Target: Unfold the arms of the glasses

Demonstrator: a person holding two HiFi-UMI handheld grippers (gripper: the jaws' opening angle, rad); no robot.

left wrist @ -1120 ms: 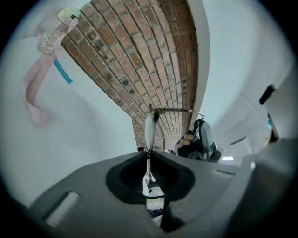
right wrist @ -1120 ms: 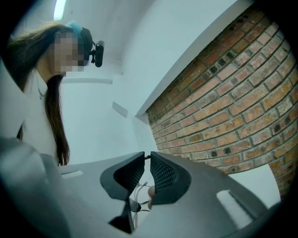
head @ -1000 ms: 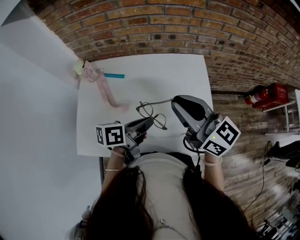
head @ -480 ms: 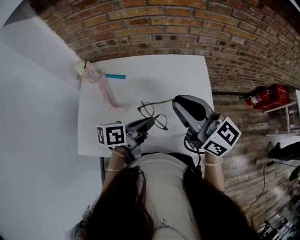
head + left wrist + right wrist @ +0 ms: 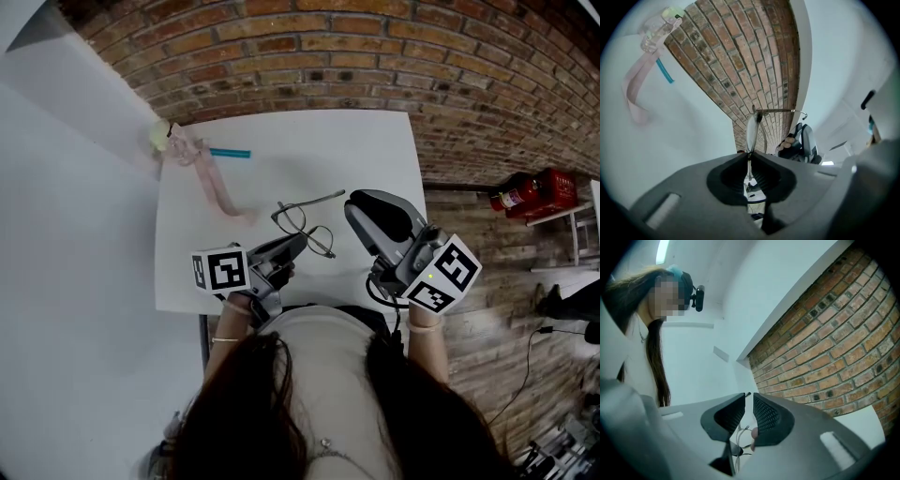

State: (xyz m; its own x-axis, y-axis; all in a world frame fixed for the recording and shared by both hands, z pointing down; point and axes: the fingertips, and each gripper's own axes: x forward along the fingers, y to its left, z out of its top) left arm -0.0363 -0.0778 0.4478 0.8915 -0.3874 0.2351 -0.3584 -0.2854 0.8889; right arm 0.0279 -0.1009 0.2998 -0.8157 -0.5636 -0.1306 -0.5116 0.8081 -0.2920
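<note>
Thin wire-frame glasses w/ round lenses (image 5: 305, 230) are up off the white tabletop (image 5: 375, 141), near its front edge, held between the two grippers. L gripper (image 5: 296, 244) is clamped on the frame. In the left gripper view the jaws meet on the rim of a lens seen edge-on (image 5: 751, 133). One arm (image 5: 319, 199) sticks out straight toward the R gripper (image 5: 351, 201). R jaws stand a narrow slit apart. A small dark tip shows at their mouth in the right gripper view, prob. the arm's end, but it looks loose, not pinched.

Step in hand, as I judge it: swing the arm fully out. To do it well, keep the L grip firm on the rim and don't twist. Push w/ the R near the arm's end, in the hinge's plane. Go slow, since the wire bends easily. Then regrip for the 2nd arm, which I can't make out.

Count:
- 1 pr glasses, 2 lenses, 1 arm seen
- 2 grippers
- 1 pink strap (image 5: 214, 187)
- 1 teal stick (image 5: 229, 152)
- 1 red fire extinguisher (image 5: 527, 190), on the floor at right
</note>
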